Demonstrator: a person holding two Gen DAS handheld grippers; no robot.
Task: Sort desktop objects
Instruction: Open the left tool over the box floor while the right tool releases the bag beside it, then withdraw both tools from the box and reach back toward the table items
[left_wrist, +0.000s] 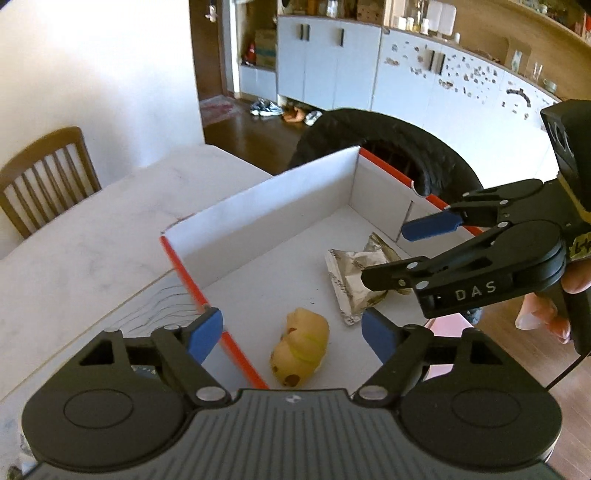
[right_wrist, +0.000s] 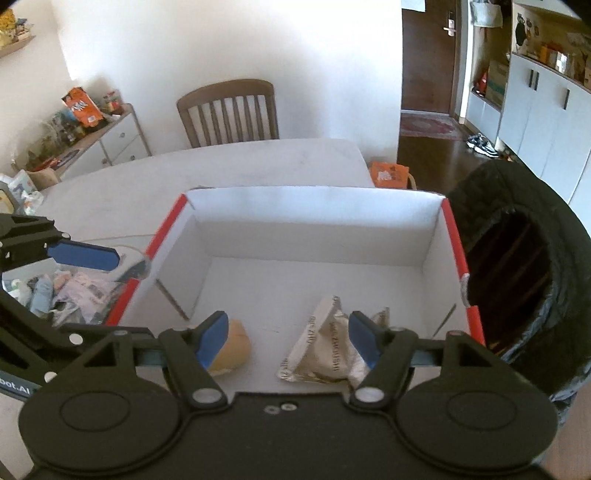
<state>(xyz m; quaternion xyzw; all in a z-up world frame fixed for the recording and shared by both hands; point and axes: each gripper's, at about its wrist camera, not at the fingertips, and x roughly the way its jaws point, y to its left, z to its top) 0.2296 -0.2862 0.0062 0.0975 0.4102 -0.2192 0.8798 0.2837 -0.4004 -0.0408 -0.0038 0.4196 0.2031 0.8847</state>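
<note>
A white cardboard box (left_wrist: 266, 218) (right_wrist: 314, 218) with red rims stands open on the pale table. On its floor lie a yellow soft toy (left_wrist: 301, 349) (right_wrist: 232, 347) and a crumpled silver foil wrapper (left_wrist: 354, 280) (right_wrist: 325, 347). My left gripper (left_wrist: 291, 334) hangs open above the toy, and its pads touch nothing. My right gripper (right_wrist: 289, 336) (left_wrist: 402, 251) is open too, above the wrapper, which lies loose below its right fingertip. In the right wrist view one blue pad (right_wrist: 85, 254) of the left gripper shows at the left, over the box's left rim.
A bin lined with a black bag (left_wrist: 388, 140) (right_wrist: 517, 258) stands against the box's right side. Several small mixed items (right_wrist: 74, 295) lie on the table left of the box. A wooden chair (right_wrist: 229, 110) (left_wrist: 48, 173) stands at the far table edge.
</note>
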